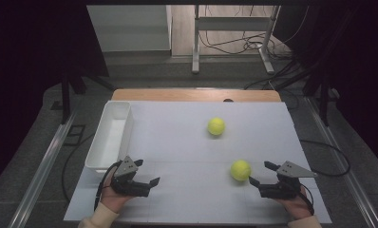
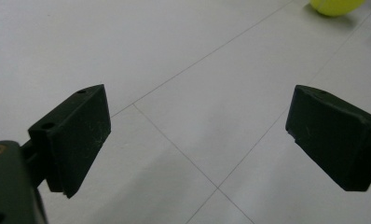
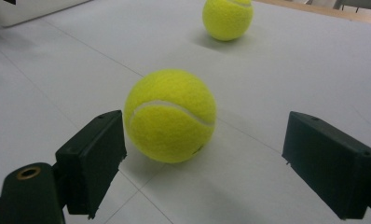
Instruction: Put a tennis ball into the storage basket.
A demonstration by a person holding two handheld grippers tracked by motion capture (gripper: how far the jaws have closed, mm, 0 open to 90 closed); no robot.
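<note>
Plainly, from the high view, the right gripper [image 1: 258,173] sits low at the near right of the white table [image 1: 187,204], its jaws spread wide and pointing toward the near tennis ball [image 1: 240,170], which rests on the table just ahead of the jaw tips, a little toward the table's middle; whether the tips touch it I cannot tell from here; the far tennis ball [image 1: 216,126] lies well beyond it, nearer the middle of the table; the left gripper [image 1: 146,172] rests at the near left, jaws also spread and holding nothing, with the white tray [image 1: 125,124] just behind it along the left edge; the right hand is clearly the nearer one to the near ball.

Next, the left gripper view: both black jaws stand wide apart over bare table, nothing between them; a yellow ball [image 2: 335,5] peeks in at the top right, well off.

Finally, the right gripper view: the near tennis ball [image 3: 170,115] lies straight ahead, closer to the left jaw than the right, not yet between the pads; a ball has no long axis, so any approach angle should serve; a short push forward would likely bring it inside the open jaws; the far tennis ball [image 3: 227,17] sits behind.
</note>
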